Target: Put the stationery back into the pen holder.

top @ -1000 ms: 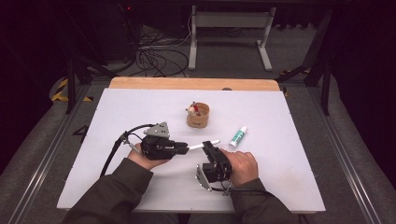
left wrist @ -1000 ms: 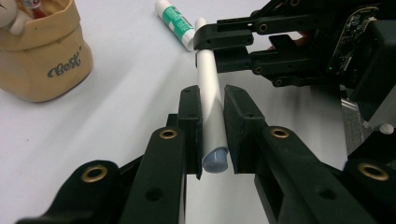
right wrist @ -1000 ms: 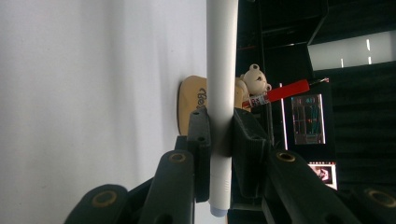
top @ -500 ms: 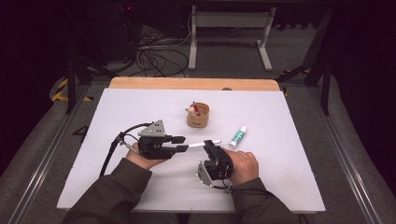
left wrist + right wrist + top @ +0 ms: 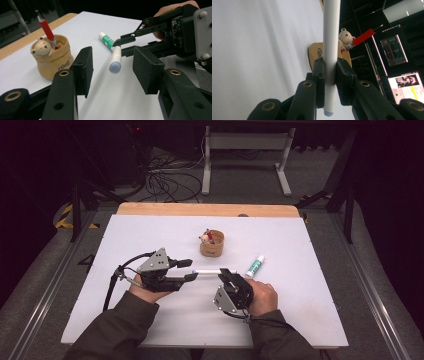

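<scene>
- Your right gripper (image 5: 226,274) is clamped on the white pen (image 5: 207,271); in the right gripper view both pads squeeze the barrel (image 5: 331,45), w/ its blue-grey end poking out just below the jaws.
- Your left gripper (image 5: 189,270) has its jaws apart; they've just been opening. The pen's free end sits betw. them, but the pads don't press it.
- In the left gripper view the pen (image 5: 116,60) hangs in the gap betw. your two pads, blue end toward the camera, clear of both. The right gripper (image 5: 117,43) pinches it at the far end.
- Pen is lifted off the table (image 5: 300,310), roughly level, bridging the two grippers.
- Cup (image 5: 212,244) w/ a bear figure and a red pen (image 5: 47,28) stands beyond both grippers, well apart from the jaws; in the left gripper view it's left of your left pad.
- Green-white tube (image 5: 255,266) lies flat on the table just beyond the right gripper, on its outer side, not touching it.
- Both hands rest low over the near part of the table; cable (image 5: 112,285) trails back from the left gripper.
</scene>
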Demonstrator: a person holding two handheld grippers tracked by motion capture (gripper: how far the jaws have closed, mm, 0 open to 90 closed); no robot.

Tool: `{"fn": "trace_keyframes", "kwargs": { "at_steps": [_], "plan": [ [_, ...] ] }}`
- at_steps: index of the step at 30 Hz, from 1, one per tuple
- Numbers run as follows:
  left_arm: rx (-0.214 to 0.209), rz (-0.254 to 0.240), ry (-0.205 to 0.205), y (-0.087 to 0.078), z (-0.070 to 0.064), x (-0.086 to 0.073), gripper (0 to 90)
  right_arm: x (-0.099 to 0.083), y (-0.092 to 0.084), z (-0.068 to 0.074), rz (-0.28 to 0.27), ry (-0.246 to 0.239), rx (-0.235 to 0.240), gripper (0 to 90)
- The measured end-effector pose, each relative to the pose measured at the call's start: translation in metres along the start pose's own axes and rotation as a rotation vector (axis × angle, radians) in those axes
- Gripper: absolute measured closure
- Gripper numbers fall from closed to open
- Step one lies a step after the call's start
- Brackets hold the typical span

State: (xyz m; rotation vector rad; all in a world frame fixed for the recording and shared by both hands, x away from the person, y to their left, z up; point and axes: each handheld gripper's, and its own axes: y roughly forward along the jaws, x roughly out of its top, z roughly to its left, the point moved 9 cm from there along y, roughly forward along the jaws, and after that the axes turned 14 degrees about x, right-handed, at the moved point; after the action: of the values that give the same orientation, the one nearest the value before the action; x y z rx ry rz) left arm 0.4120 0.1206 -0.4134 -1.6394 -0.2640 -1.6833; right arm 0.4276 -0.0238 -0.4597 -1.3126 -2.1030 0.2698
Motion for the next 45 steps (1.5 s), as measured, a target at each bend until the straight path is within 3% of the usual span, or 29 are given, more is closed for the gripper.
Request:
{"fn": "trace_keyframes", "kwargs": {
  "at_steps": [1, 2, 3, 4, 9, 13, 21, 37, 45],
  "plan": [
    [0.0, 0.0, 0.0, 0.0, 0.0, 0.0, 50.3, 0.0, 0.0, 0.0, 0.0, 0.0, 0.0, 79.3],
    [-0.002, -0.001, -0.001, -0.001, -0.001, 0.0, 49.9, 0.0, -0.001, -0.002, -0.015, 0.035, 0.005, 79.3],
    [-0.003, -0.003, -0.008, -0.001, -0.002, 0.0, 49.9, 0.0, -0.001, -0.002, -0.015, 0.035, 0.005, 79.3],
    [0.001, -0.009, 0.007, -0.002, -0.001, 0.001, 49.1, -0.001, -0.002, -0.004, -0.032, 0.069, 0.015, 79.3],
    [0.004, -0.033, 0.007, -0.004, -0.003, 0.003, 46.4, -0.001, -0.004, -0.008, -0.06, 0.152, 0.025, 79.3],
    [0.01, -0.045, 0.007, -0.006, -0.003, 0.005, 43.6, -0.001, -0.005, -0.012, -0.077, 0.2, 0.016, 79.3],
    [0.031, -0.068, -0.003, -0.012, -0.001, 0.004, 38.0, -0.003, -0.01, -0.027, -0.149, 0.343, 0.014, 79.3],
    [0.054, -0.099, -0.009, -0.023, 0.0, 0.005, 28.3, -0.005, -0.019, -0.048, -0.238, 0.487, -0.006, 79.2],
    [0.056, -0.105, -0.014, -0.029, 0.003, 0.001, 25.8, -0.003, -0.019, -0.057, -0.257, 0.508, -0.017, 79.2]
  ]
}}
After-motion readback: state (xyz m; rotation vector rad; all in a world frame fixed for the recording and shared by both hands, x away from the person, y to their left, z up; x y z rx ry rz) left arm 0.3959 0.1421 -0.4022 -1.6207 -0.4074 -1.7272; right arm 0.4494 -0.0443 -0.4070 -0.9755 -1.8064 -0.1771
